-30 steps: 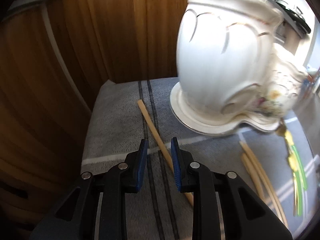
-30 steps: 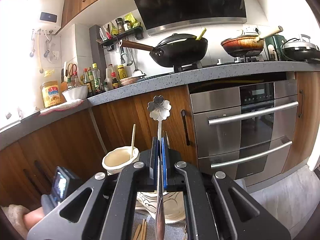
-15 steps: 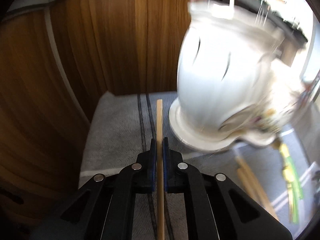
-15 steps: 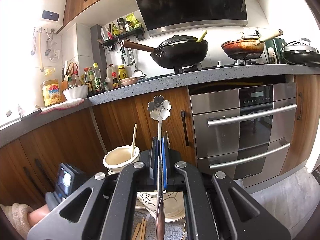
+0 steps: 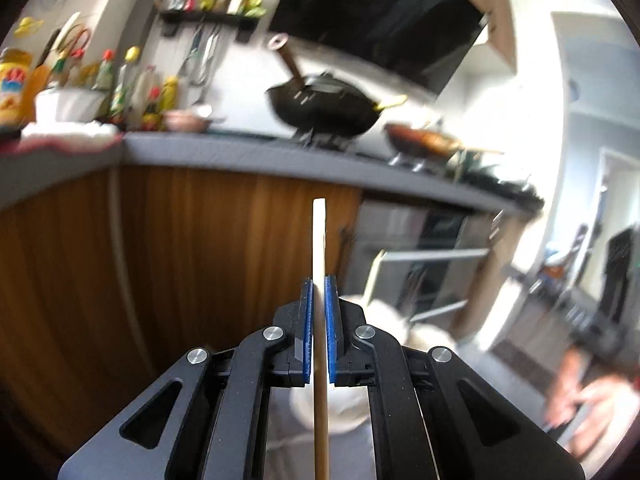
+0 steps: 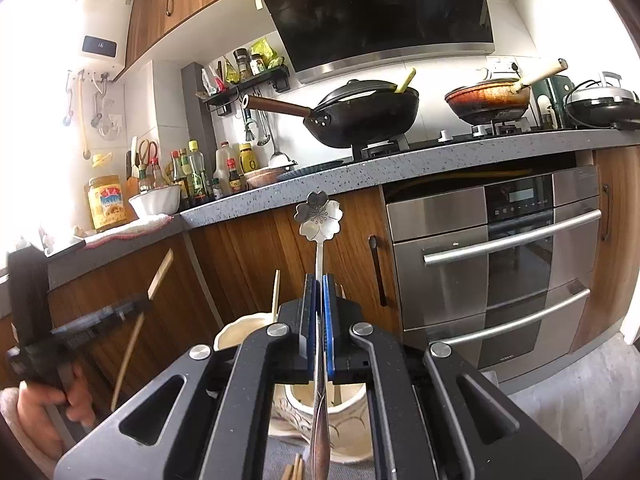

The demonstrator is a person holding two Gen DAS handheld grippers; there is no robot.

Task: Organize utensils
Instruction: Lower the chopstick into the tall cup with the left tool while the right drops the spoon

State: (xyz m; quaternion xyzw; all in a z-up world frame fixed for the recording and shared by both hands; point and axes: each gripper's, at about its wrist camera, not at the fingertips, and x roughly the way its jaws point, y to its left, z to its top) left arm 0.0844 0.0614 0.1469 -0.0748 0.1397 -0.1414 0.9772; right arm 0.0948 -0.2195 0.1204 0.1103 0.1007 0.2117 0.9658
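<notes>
The white ceramic vase (image 6: 256,330) stood low in the right wrist view, mostly hidden behind the tool bodies, its scalloped rim showing at lower centre-left with one chopstick (image 6: 275,294) already upright in it. In the left wrist view it was only a pale blur at lower centre, behind the left tool (image 5: 319,322).

The left tool was clenched on a wooden chopstick (image 5: 319,248), which ran straight up the middle of that frame from the bottom edge, between the blue pads (image 5: 306,332), to a square end against the cabinet front. In the right wrist view the same stick (image 6: 160,268) appeared at centre-left, tilted, with the hand (image 6: 48,408) gripping the tool's handle at lower left.

The right tool (image 6: 319,322) was clamped on a silver spoon (image 6: 319,216) with a flower-shaped bowl, handle running down between the pads, just above the vase.

The step in hand looked like carrying the chopstick to the vase. To do it well, I judged, the stick needed swinging near vertical with its lower end over the mouth, clear of the spoon and the stick already inside. The grip sat far from both ends, so the stick could pivot between the pads; a slow lowering, and letting go only once the tip was well inside the rim, seemed safest.
</notes>
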